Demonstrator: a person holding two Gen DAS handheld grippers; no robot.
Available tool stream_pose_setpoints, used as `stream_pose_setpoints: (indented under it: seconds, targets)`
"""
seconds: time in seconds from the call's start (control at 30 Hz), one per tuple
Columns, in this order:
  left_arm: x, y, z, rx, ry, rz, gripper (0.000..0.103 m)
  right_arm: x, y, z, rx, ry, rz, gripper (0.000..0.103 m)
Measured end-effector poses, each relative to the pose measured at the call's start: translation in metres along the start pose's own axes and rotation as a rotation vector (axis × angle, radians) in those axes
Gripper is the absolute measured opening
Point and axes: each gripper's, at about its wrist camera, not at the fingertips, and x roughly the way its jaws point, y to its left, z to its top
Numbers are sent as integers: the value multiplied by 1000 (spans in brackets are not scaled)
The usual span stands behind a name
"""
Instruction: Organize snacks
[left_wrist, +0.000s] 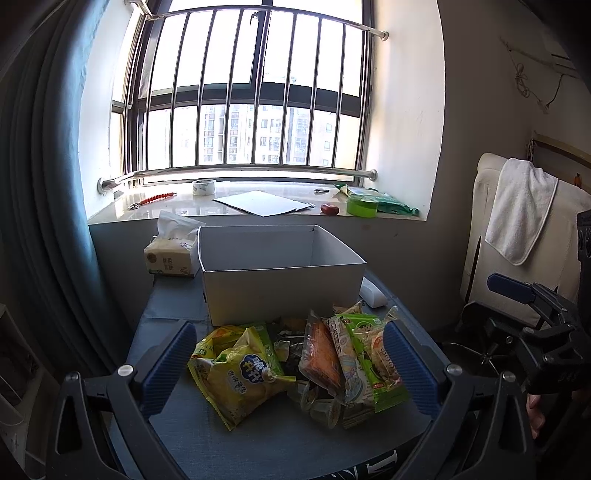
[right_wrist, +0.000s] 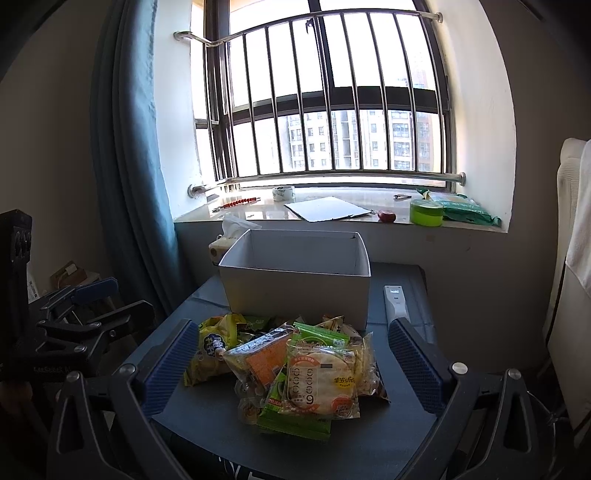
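Note:
A pile of snack packets (left_wrist: 295, 365) lies on the blue-grey table (left_wrist: 177, 302), with a yellow-green chip bag (left_wrist: 236, 373) at its left and an orange-filled clear packet (left_wrist: 323, 356) in the middle. Behind the pile stands an open white cardboard box (left_wrist: 280, 273), empty as far as I can see. My left gripper (left_wrist: 291, 365) hovers open above the near side of the pile, holding nothing. From the right wrist the same pile (right_wrist: 291, 369) shows a round flatbread packet (right_wrist: 323, 380) on top, the box (right_wrist: 299, 280) behind. My right gripper (right_wrist: 291, 363) is open too, empty.
A tissue pack (left_wrist: 171, 254) sits left of the box and a white remote (right_wrist: 396, 302) lies to its right. The windowsill holds a tape roll (left_wrist: 204, 187), a flat board (left_wrist: 264, 203), a green tub (left_wrist: 362, 205). A towel-draped chair (left_wrist: 517, 221) stands at right, a blue curtain (right_wrist: 136, 166) at left.

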Motion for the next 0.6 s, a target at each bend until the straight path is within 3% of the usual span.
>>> stream_pose_setpoints:
  seconds: [0.6]
  targets:
    - [0, 0, 1, 5, 1, 1, 103, 1, 1, -1, -1, 5, 4, 103]
